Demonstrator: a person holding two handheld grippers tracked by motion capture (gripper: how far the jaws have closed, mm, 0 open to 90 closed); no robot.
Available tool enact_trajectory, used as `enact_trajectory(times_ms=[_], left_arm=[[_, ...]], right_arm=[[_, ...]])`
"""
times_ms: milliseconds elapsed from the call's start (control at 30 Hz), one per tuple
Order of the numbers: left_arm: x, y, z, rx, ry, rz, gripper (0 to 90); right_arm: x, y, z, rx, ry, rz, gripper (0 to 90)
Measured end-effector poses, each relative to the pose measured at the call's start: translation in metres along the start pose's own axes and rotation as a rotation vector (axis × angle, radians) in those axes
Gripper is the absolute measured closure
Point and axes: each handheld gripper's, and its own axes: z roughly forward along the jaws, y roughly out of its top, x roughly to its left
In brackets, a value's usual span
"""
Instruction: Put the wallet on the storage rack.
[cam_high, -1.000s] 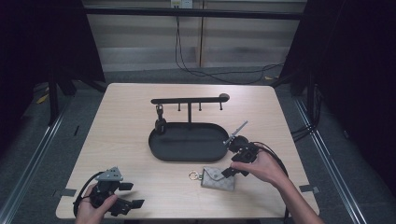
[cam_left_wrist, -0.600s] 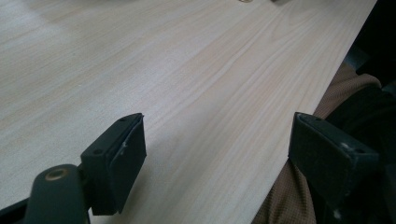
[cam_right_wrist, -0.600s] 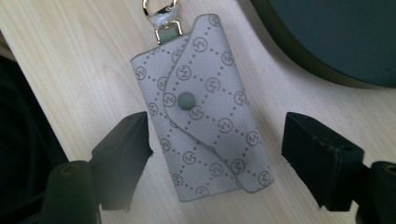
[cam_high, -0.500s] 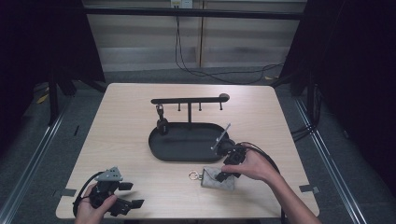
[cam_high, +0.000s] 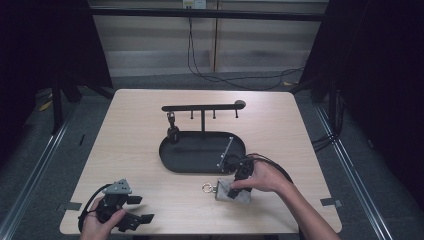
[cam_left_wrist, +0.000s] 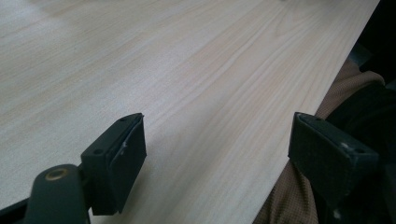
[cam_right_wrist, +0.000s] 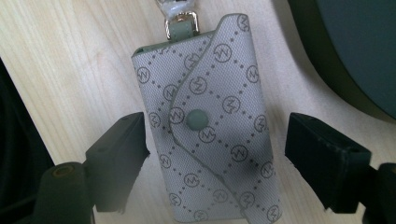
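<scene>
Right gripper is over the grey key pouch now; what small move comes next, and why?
Probably lower the right gripper a little and close. Its open jaws straddle the grey patterned fabric key pouch, lying flat on the light wooden table beside the black oval tray, and neither pad seems to touch it.

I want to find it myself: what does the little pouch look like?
Find the black oval tray mid-table. Just in front of it, under the right gripper, lies the key pouch. It's the one grey fabric thing, with a diamond logo pattern, round snap and gold clasp.
</scene>
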Motion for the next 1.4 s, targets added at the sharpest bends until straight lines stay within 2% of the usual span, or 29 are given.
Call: enact_trajectory(times_ms=[200, 467, 767, 1200, 1400], left_arm=[[0.0, 0.0, 0.001, -0.002, 0.003, 0.0, 19.2], [0.001, 0.0, 0.001, 0.001, -0.003, -0.006, 19.2], [0.003, 0.0, 0.0, 0.012, -0.005, -0.011, 19.1], [0.004, -0.001, 0.001, 0.011, -0.005, -0.019, 19.1], [0.004, -0.001, 0.0, 0.014, -0.006, -0.019, 19.1]], right_arm=[[0.003, 0.003, 0.006, 0.043, -0.019, -0.036, 21.6], [0.006, 0.004, 0.01, 0.043, -0.03, -0.06, 22.6], [0.011, 0.007, 0.02, 0.107, -0.046, -0.099, 23.0], [0.02, 0.01, 0.024, 0.121, -0.121, -0.148, 24.6], [0.021, 0.012, 0.024, 0.127, -0.125, -0.144, 27.0]])
